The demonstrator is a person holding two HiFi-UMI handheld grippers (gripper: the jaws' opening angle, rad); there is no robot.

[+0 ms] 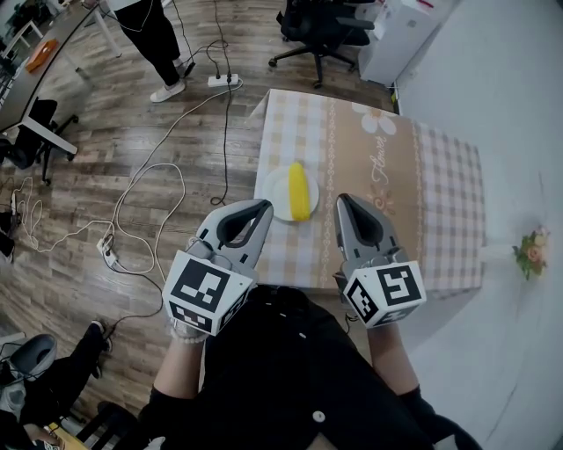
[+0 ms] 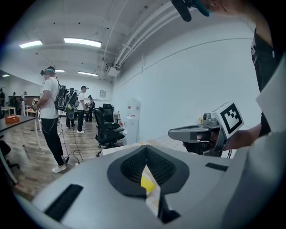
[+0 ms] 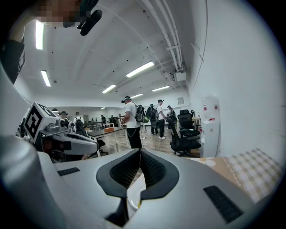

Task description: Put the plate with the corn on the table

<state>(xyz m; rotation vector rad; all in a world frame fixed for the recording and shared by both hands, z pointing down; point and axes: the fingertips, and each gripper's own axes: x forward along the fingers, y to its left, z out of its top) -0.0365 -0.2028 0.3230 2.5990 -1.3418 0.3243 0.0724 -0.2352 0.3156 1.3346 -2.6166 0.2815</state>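
Closest to the person's body, the left gripper [image 1: 262,207] is hovering with its jaws pressed together at the tips, pinching nothing. Beside it, the right gripper [image 1: 344,200] is doing the same, jaws closed and empty. Both are pointing over the near edge of the table [image 1: 396,158], which is wearing a checked cloth. Just beyond the two tips, the white plate [image 1: 274,197] is sitting flat on the cloth close to the table's left edge, with the yellow corn cob [image 1: 300,190] lying on it. To the left, white cables [image 1: 149,180] are trailing across the wooden floor. Past the table's far edge, a black office chair [image 1: 321,26] is standing, and a person [image 1: 154,35] is standing further left.
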